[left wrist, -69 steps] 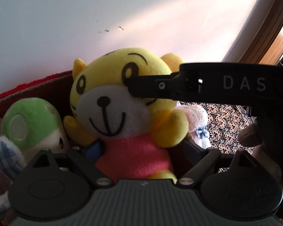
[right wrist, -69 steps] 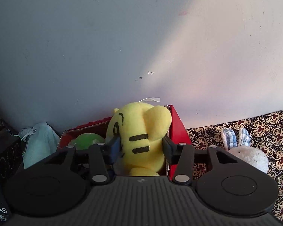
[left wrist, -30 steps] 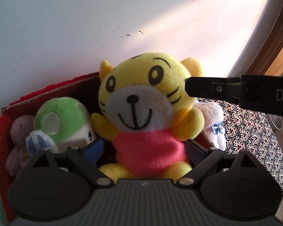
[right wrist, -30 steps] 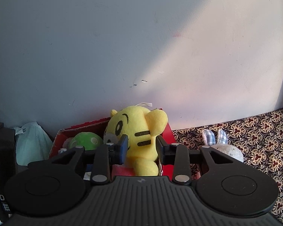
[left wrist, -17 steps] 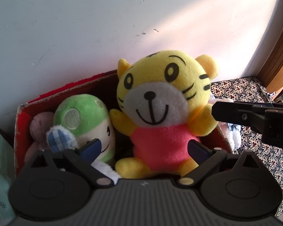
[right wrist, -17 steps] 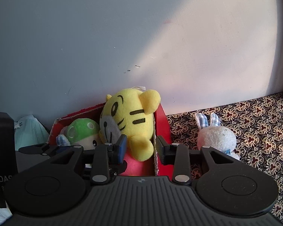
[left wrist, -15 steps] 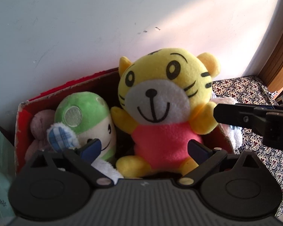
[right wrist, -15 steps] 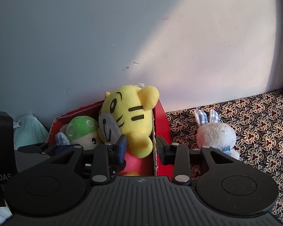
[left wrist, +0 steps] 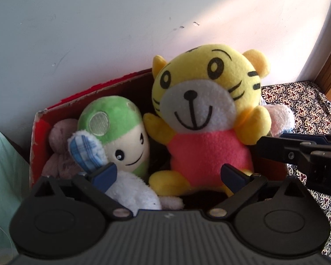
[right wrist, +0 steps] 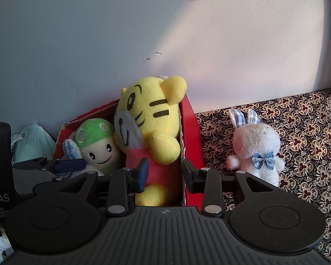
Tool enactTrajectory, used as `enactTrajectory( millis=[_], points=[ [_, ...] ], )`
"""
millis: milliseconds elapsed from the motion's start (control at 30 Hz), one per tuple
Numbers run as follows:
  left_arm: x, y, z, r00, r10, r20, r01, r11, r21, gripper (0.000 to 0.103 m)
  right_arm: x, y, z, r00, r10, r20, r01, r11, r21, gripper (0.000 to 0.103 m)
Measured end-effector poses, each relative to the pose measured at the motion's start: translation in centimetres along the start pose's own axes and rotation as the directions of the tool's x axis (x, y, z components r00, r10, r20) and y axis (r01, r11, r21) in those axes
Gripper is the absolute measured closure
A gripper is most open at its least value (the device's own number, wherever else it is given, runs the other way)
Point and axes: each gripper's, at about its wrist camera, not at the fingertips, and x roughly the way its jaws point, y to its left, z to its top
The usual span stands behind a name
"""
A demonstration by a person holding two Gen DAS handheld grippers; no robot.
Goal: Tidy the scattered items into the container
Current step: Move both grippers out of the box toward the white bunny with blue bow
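From the left wrist, the left gripper (left wrist: pixel 168 173) hovers low over the red box (left wrist: pixel 36 119) with its jaws spread about as wide as they go; they have just been opening, and nothing is between the pads now. The yellow tiger plush (left wrist: pixel 206 119) sits upright at about 12 to 1 o'clock from the fingertips, back toward the wall (left wrist: pixel 121 33), probably so that it stays propped. At 10 o'clock leans a green-capped doll (left wrist: pixel 115 130), with a blue-checked ear (left wrist: pixel 85 149) and white fur of another toy just in front of it, and a mauve plush (left wrist: pixel 59 145) pushed into the box's far left corner. The right gripper (left wrist: pixel 298 152) reaches in from 3 o'clock.

From the right wrist, the right gripper (right wrist: pixel 164 172) has its jaws partly open and empty, straddling the box's right wall (right wrist: pixel 190 128); neither pad presses on it, as far as I can tell. The tiger (right wrist: pixel 150 123) fills the right end of the box, at 12 o'clock. One scattered item remains outside: a white bunny (right wrist: pixel 257 148) on the patterned cloth (right wrist: pixel 309 132) at 2 o'clock, near the box but apart from it, likely the next pick
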Motion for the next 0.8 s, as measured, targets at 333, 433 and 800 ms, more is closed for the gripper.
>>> enactTrajectory(
  millis=[333, 433, 800],
  points=[
    [-0.8, -0.9, -0.4, 1.0, -0.013, 0.014, 0.013, 0.999, 0.034, 0.005, -0.4, 0.1, -0.7, 1.0, 0.011, 0.018, -0.01, 1.0, -0.029, 0.068],
    [-1.1, -1.1, -0.6, 1.0, 0.003, 0.017, -0.004, 0.999, 0.045, 0.005, -0.5, -0.1, -0.8, 1.0, 0.011, 0.02, -0.011, 0.999, -0.03, 0.068],
    [-1.5, -1.6, -0.6, 0.999, 0.041, 0.025, -0.042, 0.999, 0.011, 0.005, -0.5, -2.0, -0.8, 0.999, 0.029, 0.019, -0.029, 0.999, 0.038, 0.073]
  ],
)
